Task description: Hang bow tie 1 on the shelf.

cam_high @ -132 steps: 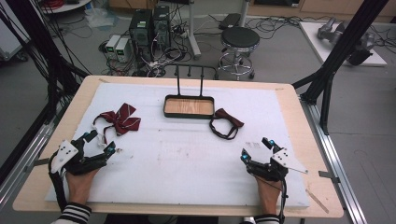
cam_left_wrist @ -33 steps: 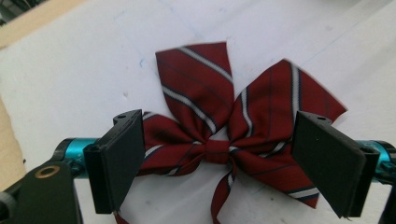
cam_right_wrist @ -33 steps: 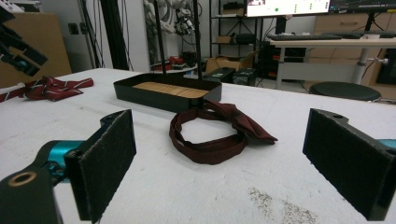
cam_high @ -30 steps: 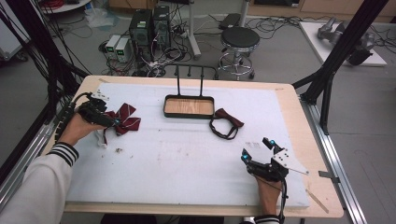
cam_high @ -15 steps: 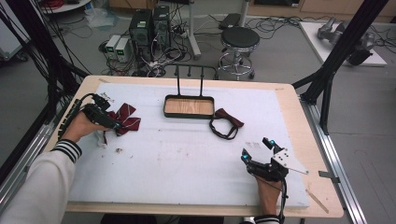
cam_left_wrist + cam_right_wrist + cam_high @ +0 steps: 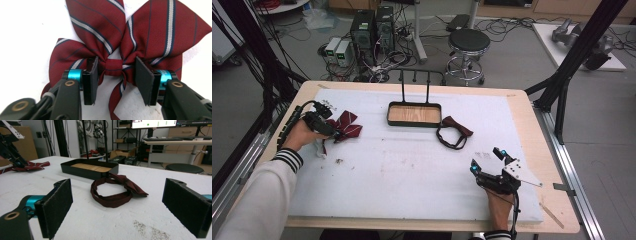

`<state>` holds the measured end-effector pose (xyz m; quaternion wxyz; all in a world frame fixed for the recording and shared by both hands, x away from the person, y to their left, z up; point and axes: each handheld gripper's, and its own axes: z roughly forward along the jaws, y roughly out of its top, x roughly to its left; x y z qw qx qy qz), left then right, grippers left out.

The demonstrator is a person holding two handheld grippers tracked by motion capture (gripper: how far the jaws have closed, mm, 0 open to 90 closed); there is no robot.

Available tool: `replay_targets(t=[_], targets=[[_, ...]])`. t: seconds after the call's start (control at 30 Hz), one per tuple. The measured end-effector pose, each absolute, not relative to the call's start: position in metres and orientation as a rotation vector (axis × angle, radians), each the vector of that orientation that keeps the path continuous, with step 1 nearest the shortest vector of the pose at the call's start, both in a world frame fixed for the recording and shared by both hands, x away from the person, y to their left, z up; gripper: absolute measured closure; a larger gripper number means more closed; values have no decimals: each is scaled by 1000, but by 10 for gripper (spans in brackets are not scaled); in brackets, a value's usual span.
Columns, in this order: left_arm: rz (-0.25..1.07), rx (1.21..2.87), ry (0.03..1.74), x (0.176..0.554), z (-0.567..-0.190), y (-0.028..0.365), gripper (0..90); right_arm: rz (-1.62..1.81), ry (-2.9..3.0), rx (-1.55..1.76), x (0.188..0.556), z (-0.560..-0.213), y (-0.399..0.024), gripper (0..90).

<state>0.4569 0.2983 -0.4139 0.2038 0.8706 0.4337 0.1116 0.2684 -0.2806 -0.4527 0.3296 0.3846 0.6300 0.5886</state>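
Note:
A maroon striped bow tie (image 6: 349, 125) (image 6: 150, 32) lies flat on the white mat at the far left. My left gripper (image 6: 334, 132) (image 6: 116, 68) is lowered onto it, open, with one pad on each side of the centre knot and a small gap to each. A plain dark maroon bow tie (image 6: 454, 131) (image 6: 117, 191) with its looped strap rests right of the tray. My right gripper (image 6: 485, 160) (image 6: 117, 202) sits open near the mat's front right, pointing at that tie, nothing between its pads.
A black tray (image 6: 414, 122) (image 6: 75, 171) with a wooden floor and two upright rods stands at the back centre of the mat. The wooden table edge frames the mat. Black frame posts rise at both sides.
My left gripper travelled from the front left of the mat to the striped bow tie and settled with its jaws astride the knot. The right gripper has stayed still.

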Motion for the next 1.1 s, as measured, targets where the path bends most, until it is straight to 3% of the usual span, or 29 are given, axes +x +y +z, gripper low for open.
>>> replay_targets(t=[0.23, 0.67, 1.1], targets=[[318, 2428, 1241, 455, -413, 298, 649, 1541, 1648, 1012, 268, -453, -280, 86], [371, 2434, 1230, 451, -408, 295, 673, 1546, 1647, 1013, 268, -453, -281, 86], [457, 2134, 1125, 431, -367, 305, 672, 1540, 1647, 1011, 269, -453, -281, 86]])
